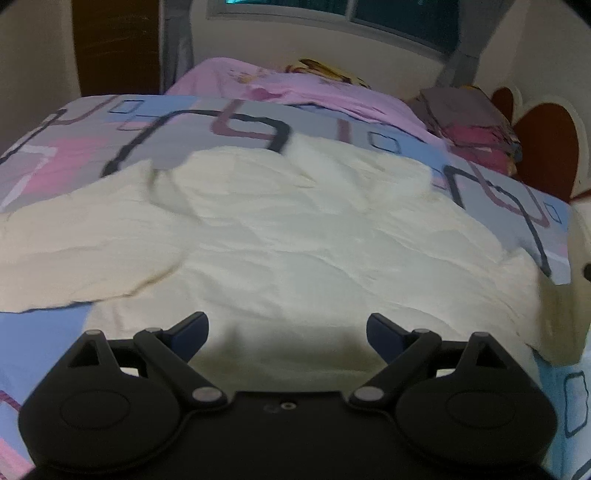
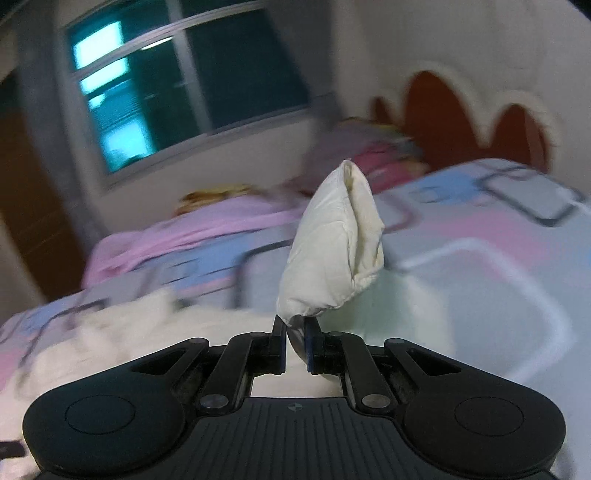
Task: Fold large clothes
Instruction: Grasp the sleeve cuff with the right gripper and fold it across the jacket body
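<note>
right hand-held gripper [image 2: 295, 332] pinches cream garment [image 2: 332, 254]; left hand-held gripper [image 1: 287, 325] gapes empty.

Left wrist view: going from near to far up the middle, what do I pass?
left hand-held gripper → cream garment → patterned bedsheet → pink blanket → window

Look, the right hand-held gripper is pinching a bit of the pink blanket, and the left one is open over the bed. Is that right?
Not quite. The right hand-held gripper is pinching a bit of the cream garment, not the pink blanket, which lies farther back on the bed; the right wrist view shows this. The rest holds: the left hand-held gripper is open over the bed.
</note>
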Motion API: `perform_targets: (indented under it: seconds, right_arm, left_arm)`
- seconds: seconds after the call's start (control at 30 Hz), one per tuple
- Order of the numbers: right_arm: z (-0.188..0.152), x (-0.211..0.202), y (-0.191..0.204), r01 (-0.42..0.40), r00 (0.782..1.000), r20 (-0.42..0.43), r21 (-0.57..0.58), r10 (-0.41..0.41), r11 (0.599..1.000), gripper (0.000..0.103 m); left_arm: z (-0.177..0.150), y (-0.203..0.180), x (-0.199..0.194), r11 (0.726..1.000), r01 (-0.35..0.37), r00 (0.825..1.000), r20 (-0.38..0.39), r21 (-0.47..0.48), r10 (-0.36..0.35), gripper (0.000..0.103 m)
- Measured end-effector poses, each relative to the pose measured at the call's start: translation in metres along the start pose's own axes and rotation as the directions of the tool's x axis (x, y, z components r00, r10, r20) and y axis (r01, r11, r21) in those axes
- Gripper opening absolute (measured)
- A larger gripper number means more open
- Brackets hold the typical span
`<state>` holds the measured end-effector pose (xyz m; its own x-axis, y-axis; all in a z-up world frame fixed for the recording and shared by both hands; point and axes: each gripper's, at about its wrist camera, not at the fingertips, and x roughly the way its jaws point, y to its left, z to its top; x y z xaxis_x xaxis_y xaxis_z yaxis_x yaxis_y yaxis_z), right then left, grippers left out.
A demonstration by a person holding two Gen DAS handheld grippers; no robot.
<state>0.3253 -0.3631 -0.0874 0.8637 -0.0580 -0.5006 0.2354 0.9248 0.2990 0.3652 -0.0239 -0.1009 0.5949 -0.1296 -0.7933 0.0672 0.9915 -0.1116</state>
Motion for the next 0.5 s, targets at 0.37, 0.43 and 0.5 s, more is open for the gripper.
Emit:
perform_targets:
  seconds: [0.37,0.43,0.5]
  right_arm:
    - [-0.07,0.079,0.143,-0.199,0.958,-0.23,-0.089,0.174,0.976,0.01]
    - [-0.078,0.088,0.146,-0.206,0.947,-0.269,-0.084,0.177,0.975,0.01]
    - [-0.082,0.094,0.149,-0.206,0.938,-0.301,-0.085,0.172,0.975,0.022]
  left_arm:
    - [0.014,0.065,-0.004,0.998,-0.024,0.999,0.029,-0.05,0.026,0.092]
    - [0.016,0.068,-0.001,0.999,-0.015,0.999,0.027,-0.05,0.016,0.092]
    - [0.018,0.065,0.003,0.999,0.009,1.0,0.019,-0.045,-0.008,0.092]
